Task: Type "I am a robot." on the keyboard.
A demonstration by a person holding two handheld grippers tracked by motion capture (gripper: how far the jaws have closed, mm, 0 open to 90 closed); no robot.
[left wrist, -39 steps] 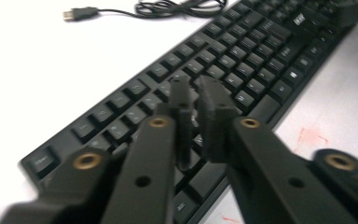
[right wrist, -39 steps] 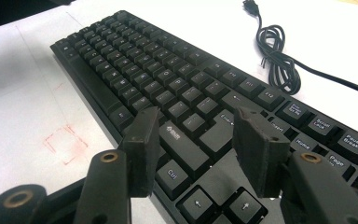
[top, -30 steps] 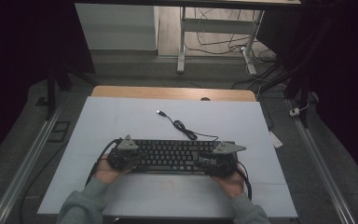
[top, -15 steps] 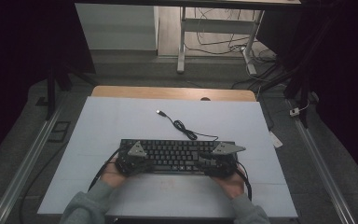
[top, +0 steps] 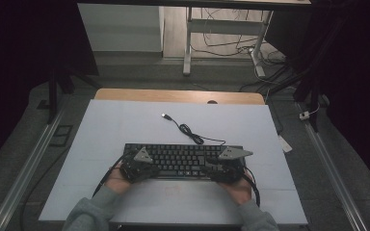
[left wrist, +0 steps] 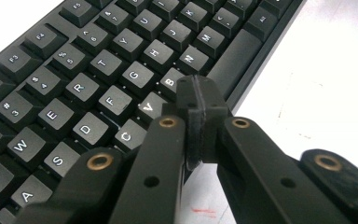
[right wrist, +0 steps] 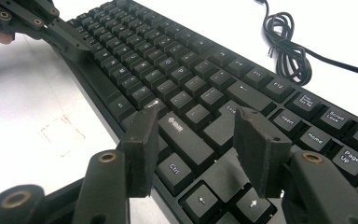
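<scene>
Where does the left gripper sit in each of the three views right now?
High view: left gripper, shut, over the keyboard's left half.
Left gripper view: its closed jaws rise from the bottom centre, tips by the B and V keys.
Right gripper view: far off, top left corner.
Shared landmark: the keyboard's near edge.

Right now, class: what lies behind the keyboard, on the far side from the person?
Behind the keyboard, its black cable lies on the white table, bunched in a small coil and ending in a loose USB plug. Where the cable joins the keyboard is hidden by the right gripper.
</scene>
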